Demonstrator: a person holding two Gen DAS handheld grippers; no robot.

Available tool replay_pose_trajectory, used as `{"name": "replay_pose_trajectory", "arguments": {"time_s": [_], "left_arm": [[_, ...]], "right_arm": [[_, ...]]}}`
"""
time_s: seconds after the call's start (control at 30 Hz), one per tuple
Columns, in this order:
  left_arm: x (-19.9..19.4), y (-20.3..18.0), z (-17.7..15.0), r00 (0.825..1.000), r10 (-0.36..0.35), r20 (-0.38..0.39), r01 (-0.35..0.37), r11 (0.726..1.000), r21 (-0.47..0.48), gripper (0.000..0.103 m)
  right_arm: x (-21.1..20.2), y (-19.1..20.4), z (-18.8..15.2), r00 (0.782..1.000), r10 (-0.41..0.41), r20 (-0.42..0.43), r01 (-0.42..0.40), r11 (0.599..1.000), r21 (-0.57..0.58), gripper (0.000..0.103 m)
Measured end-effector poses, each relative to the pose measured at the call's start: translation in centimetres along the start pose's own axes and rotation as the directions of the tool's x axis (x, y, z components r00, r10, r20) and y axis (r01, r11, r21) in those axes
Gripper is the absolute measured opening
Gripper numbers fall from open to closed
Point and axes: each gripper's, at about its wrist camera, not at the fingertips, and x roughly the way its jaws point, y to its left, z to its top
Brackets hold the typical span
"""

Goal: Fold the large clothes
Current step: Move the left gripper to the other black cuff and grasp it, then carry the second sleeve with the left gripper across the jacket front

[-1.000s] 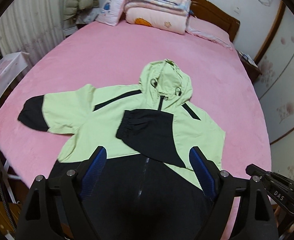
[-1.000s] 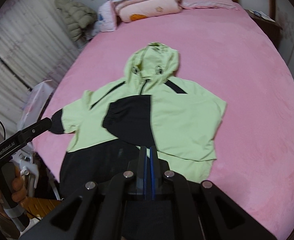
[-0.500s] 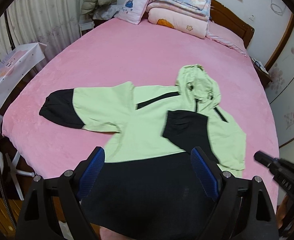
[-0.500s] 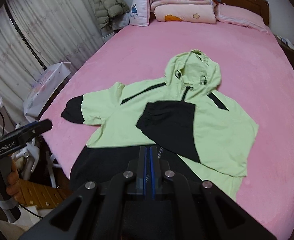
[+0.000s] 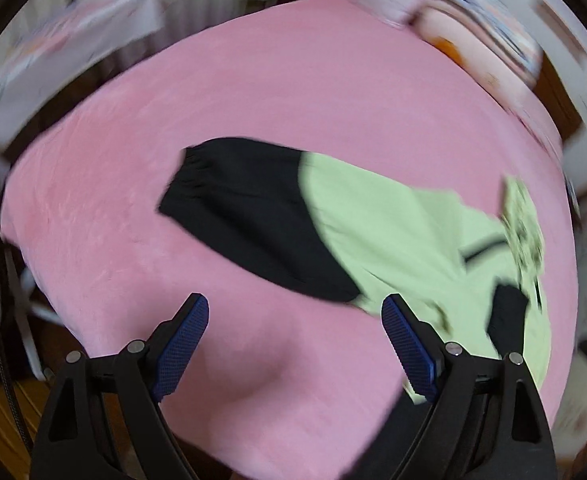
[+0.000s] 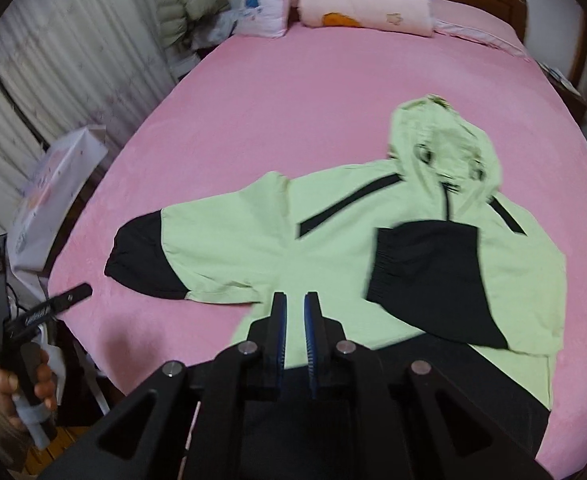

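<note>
Over the pink bed (image 6: pixel 293 92), both tongs are swinging toward the jacket's outstretched sleeve

Left tongs (image 5: pixel 295 322) are arriving spread wide and empty above bare blanket just short of the black cuff (image 5: pixel 229 200), having shifted off the hem; right tongs (image 6: pixel 294 322), pressed together a moment ago, are just parting a sliver with nothing between them; the green-and-black hooded jacket (image 6: pixel 373 240) is lying flat, one sleeve already folded across its chest, so the other sleeve is likely coming next.

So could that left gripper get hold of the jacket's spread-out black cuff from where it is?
Probably yes. The left gripper is wide open with only bare pink bedspread between it and the black cuff, which lies flat with nothing over it.
</note>
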Motion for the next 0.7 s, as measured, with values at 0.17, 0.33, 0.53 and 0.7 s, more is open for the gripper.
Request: {"name": "replay_pose_trajectory", "arguments": {"time_s": [0.17, 0.33, 0.53, 0.7], "left_arm": [[7.4, 8.6, 2.6, 0.998, -0.035, -0.048, 0.020, 0.962, -0.272, 0.075], [13.7, 13.3, 3.1, 0.994, -0.061, -0.086, 0.013, 0.882, -0.471, 0.064], [16.9, 12.6, 4.3, 0.996, -0.017, -0.091, -0.027, 0.886, -0.463, 0.065], [17.8, 10.4, 5.7, 0.995, 0.019, -0.097, -0.056, 0.919, -0.390, 0.013]], "right_arm": [[2.6, 4.6, 1.7, 0.998, -0.002, -0.059, -0.003, 0.997, -0.082, 0.009], [4.5, 6.9, 3.2, 0.995, -0.015, -0.101, 0.003, 0.993, -0.121, 0.009], [6.3, 7.1, 4.2, 0.990, -0.032, -0.140, 0.017, 0.994, -0.104, 0.009], [7.7, 5.9, 3.9, 0.982, -0.048, -0.182, 0.037, 0.997, -0.065, 0.009]]}}
